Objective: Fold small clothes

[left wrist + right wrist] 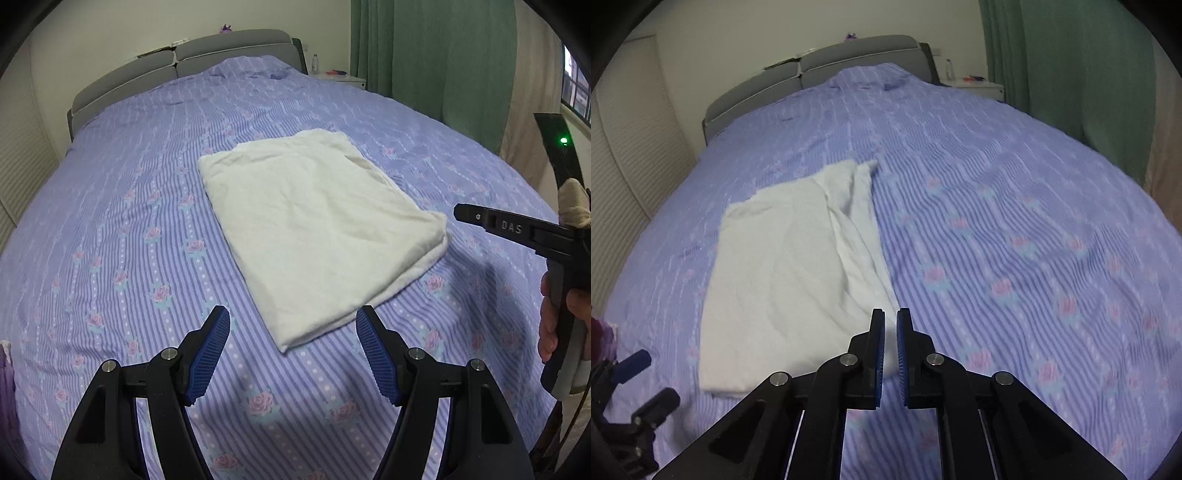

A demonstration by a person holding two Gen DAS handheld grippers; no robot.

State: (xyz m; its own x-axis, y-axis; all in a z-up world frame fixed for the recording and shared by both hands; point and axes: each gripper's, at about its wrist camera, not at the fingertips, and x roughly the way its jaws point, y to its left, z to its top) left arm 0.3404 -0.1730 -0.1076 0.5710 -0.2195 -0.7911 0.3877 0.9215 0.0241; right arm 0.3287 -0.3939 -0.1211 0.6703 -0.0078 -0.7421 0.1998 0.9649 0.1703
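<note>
A white cloth (314,229) lies folded into a rectangle on the purple striped bedspread (110,221). My left gripper (293,321) is open and empty, held just short of the cloth's near corner. In the right wrist view the same cloth (783,266) lies to the left, with its layered edge running down to my right gripper (891,319). The right jaws are nearly closed with white cloth showing in the narrow gap between them. The right gripper also shows in the left wrist view (517,229), off the cloth's right corner.
A grey headboard (177,59) stands at the far end of the bed. A white bedside table (343,79) with a bottle is at the back right, beside green curtains (424,55). A slatted wardrobe (631,177) lines the left. A purple item (5,387) lies at the left edge.
</note>
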